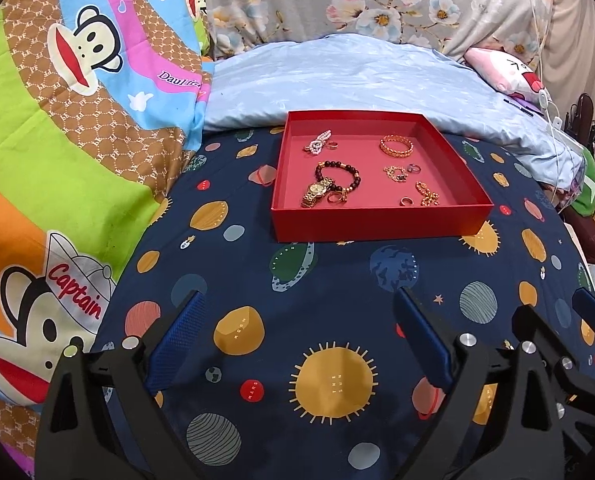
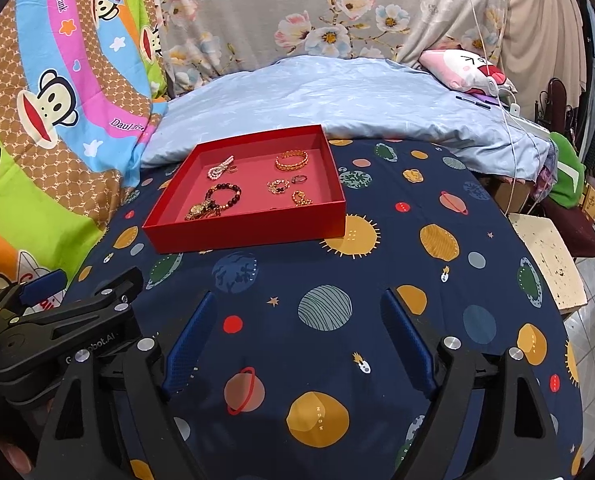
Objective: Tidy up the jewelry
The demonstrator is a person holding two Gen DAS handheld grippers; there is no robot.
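A red tray (image 1: 371,224) (image 2: 253,229) sits on the planet-print bedsheet. Inside lie a gold watch (image 1: 316,193) (image 2: 198,210), a dark bead bracelet (image 1: 339,170) (image 2: 226,193), a pearl piece (image 1: 317,143) (image 2: 219,168), a gold bangle (image 1: 396,145) (image 2: 292,160), a gold chain (image 1: 427,195) (image 2: 301,198), a gold piece with a dark stone (image 1: 395,173) (image 2: 278,187) and small rings (image 1: 414,168). My left gripper (image 1: 299,300) is open and empty, well short of the tray. My right gripper (image 2: 299,300) is open and empty, to the right of the left one, which shows in the right wrist view (image 2: 49,280).
A light blue pillow (image 1: 357,80) lies just behind the tray. A cartoon monkey blanket (image 1: 57,140) rises on the left. A pink plush (image 2: 463,66) and white cables (image 2: 505,112) are at the back right. The bed edge drops off at right beside a stool (image 2: 549,256).
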